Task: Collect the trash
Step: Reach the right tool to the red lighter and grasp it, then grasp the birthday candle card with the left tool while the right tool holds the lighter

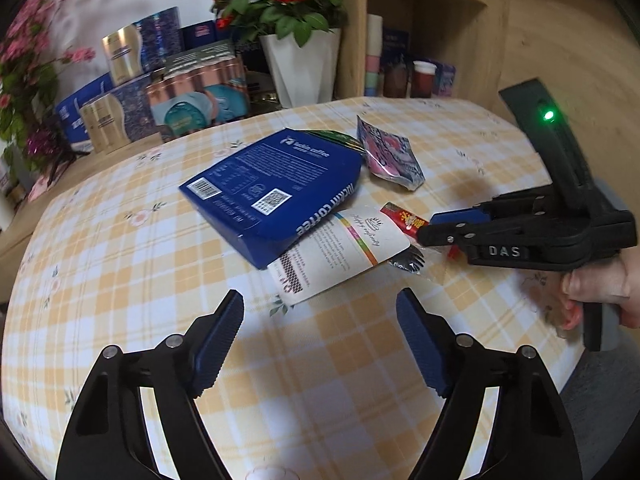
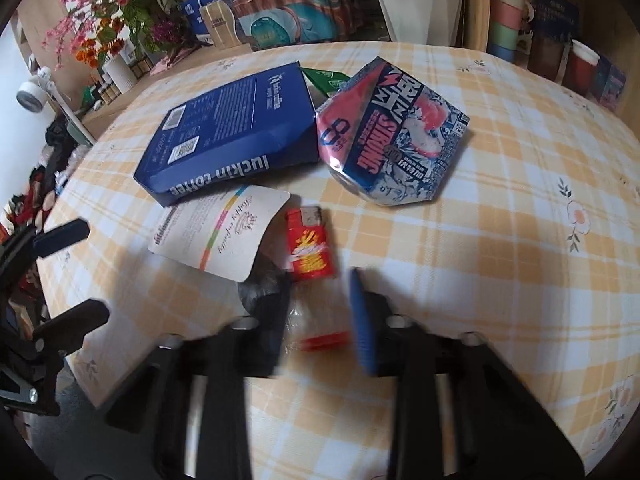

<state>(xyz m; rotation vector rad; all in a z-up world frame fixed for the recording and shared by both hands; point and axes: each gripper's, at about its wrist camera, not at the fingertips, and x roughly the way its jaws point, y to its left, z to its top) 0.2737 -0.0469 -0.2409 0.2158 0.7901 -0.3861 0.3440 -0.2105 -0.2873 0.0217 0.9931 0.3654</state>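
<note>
Both hand-held grippers hover over a table covered in a yellow-and-white checked cloth (image 1: 320,360). Low in the left wrist view, the left gripper (image 1: 320,312) has its blue-padded jaws spread wide with nothing between them, only bare cloth.

At the right edge of that view, the right gripper (image 1: 430,232), held by a hand (image 1: 600,284), has its jaws drawn fairly close, with its tips at a small red snack packet (image 1: 404,216). In the right wrist view, the right gripper (image 2: 320,308) is blurred; a crinkled clear plastic wrapper with a red strip (image 2: 320,336) lies between its pads, but whether they press on it cannot be told.

The trash lies in a cluster at the centre of the table: a flattened dark blue cardboard coffee box (image 1: 272,184), a white card with a rainbow stripe (image 1: 336,252) partly tucked under the box, a crushed pink-and-blue foil pouch (image 1: 390,156) to the upper right, and a green wrapper (image 2: 326,78) peeking out behind the box.
</note>
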